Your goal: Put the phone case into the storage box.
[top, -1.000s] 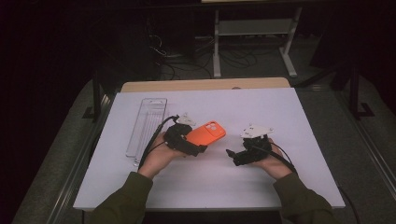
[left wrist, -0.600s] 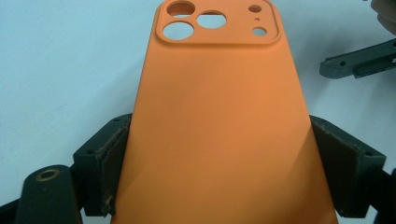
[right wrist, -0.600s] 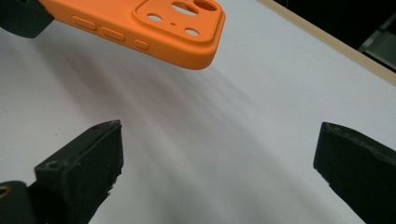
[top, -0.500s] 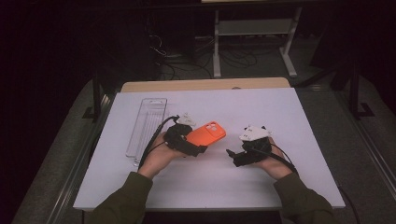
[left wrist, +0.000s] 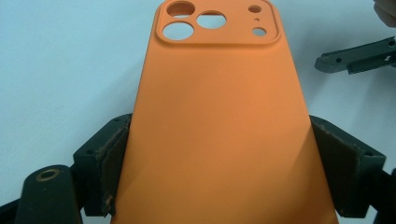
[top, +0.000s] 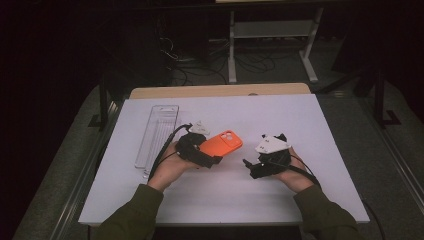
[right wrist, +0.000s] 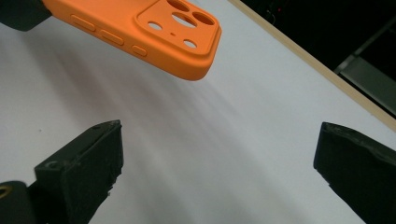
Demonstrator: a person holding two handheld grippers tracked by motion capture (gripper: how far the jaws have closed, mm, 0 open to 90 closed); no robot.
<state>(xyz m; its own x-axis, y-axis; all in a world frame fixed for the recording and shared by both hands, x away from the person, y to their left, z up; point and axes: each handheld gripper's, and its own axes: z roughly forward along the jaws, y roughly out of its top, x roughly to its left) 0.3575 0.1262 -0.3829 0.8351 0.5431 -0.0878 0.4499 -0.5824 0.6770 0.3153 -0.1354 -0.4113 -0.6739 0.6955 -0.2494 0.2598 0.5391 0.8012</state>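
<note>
The phone case (left wrist: 219, 126) is bright orange with a smooth matte back, and a raised rounded-square camera block sits at one end, pierced by three large round holes and a few small ones. In the right gripper view, three slim button bumps run along its side edge (right wrist: 140, 32). It is empty, with the back facing up.

The left gripper (top: 207, 155) has its jaws closed on the two long sides of the case near the end away from the camera block, one pad pressed against each edge. The case is held just above the tabletop (top: 300, 120), roughly at its middle and slightly nearer the near edge. Its long axis runs from the left gripper out toward the far right corner of the tabletop, with the camera end leading and tipped a little upward.

The right gripper (top: 252, 167) sits just to the right of the case, nearer the near edge, with its jaws spread wide and holding nothing. Its jaws point toward the camera end of the case without touching it.

A clear plastic tray (top: 157, 132) lies along the left edge of the tabletop, its long side running from near to far.
</note>
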